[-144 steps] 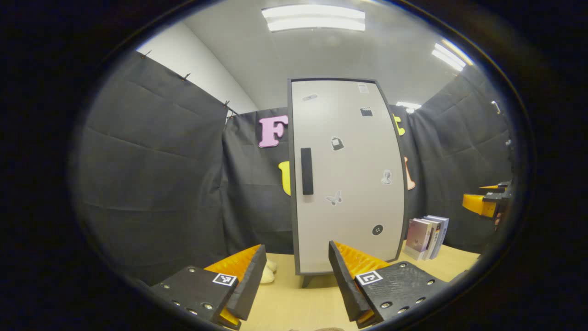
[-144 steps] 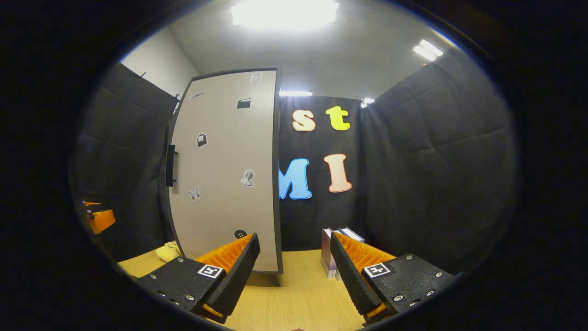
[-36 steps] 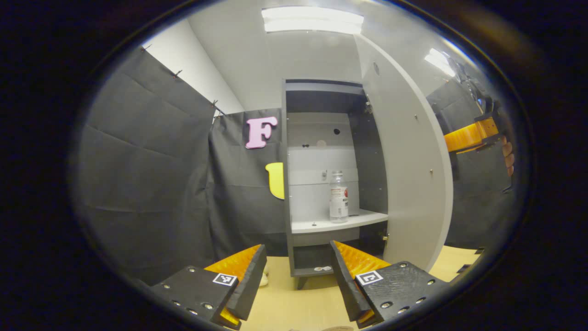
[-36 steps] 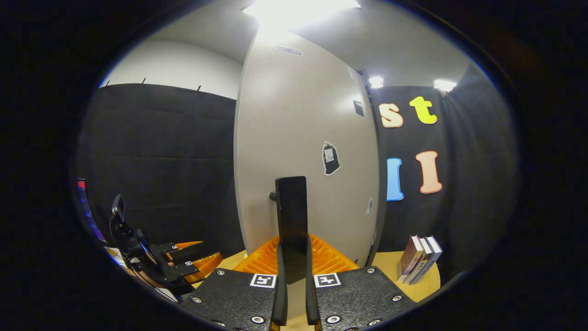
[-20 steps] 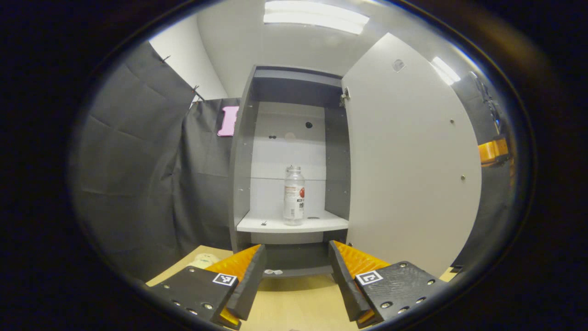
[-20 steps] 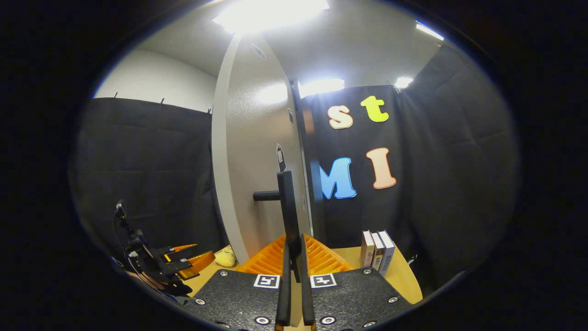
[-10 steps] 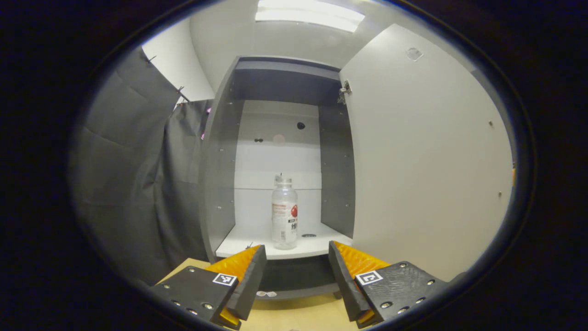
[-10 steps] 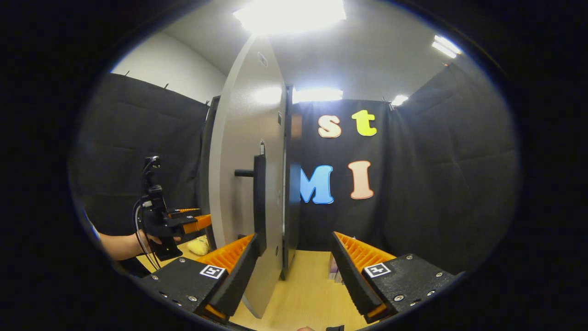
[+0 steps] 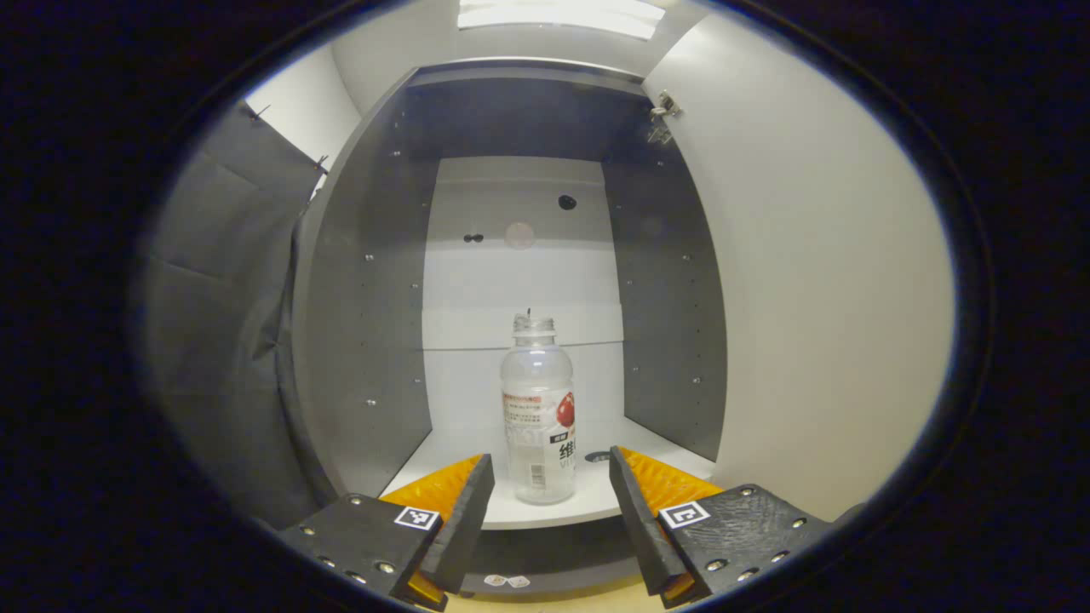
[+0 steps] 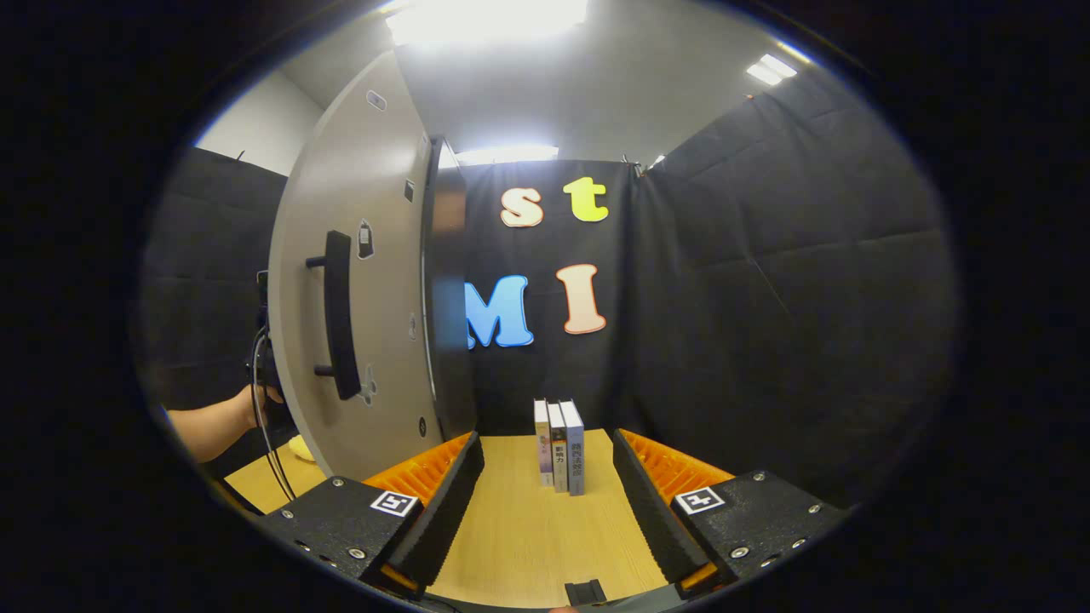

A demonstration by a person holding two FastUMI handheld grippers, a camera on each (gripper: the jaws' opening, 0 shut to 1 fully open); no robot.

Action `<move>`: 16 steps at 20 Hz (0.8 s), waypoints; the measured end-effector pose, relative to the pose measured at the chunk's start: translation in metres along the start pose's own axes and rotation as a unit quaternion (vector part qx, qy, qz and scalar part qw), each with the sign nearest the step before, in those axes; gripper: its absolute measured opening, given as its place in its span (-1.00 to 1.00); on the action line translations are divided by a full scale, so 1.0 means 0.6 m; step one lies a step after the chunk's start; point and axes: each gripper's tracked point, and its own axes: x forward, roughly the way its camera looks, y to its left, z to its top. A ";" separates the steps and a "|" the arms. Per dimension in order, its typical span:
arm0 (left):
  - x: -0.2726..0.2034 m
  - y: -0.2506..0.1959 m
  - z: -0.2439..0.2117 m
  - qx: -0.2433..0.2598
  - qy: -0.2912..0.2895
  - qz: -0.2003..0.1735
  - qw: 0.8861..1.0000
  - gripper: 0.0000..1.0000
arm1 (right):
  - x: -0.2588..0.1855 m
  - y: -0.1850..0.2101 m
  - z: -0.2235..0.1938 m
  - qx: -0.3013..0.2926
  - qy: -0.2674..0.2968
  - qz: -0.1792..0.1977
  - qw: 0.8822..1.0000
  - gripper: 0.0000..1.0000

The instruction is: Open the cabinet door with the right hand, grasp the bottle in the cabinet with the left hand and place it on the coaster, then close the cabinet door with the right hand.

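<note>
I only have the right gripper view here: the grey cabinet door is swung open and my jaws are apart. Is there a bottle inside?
Observer: Yes. A clear plastic bottle with a red-and-white label stands upright on the white shelf.
Reviewer: Has the other gripper grasped it?
Observer: No. The left gripper is open, and the bottle stands just ahead between its jaws, untouched.
Reviewer: Anything else on that shelf?
Observer: A small dark round spot just right of the bottle; I cannot tell what it is.
</note>
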 end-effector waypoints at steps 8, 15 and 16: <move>0.102 0.025 -0.008 -0.019 0.007 0.015 1.000 0.63 | 0.015 -0.046 -0.066 0.044 0.038 -0.036 0.998 0.86; 0.145 0.035 -0.001 -0.010 0.011 0.025 1.000 0.62 | 0.026 -0.053 -0.092 0.063 0.058 -0.032 0.996 0.89; 0.141 0.033 -0.003 -0.010 0.014 0.024 1.000 0.42 | 0.028 -0.052 -0.091 0.059 0.058 -0.032 0.996 0.89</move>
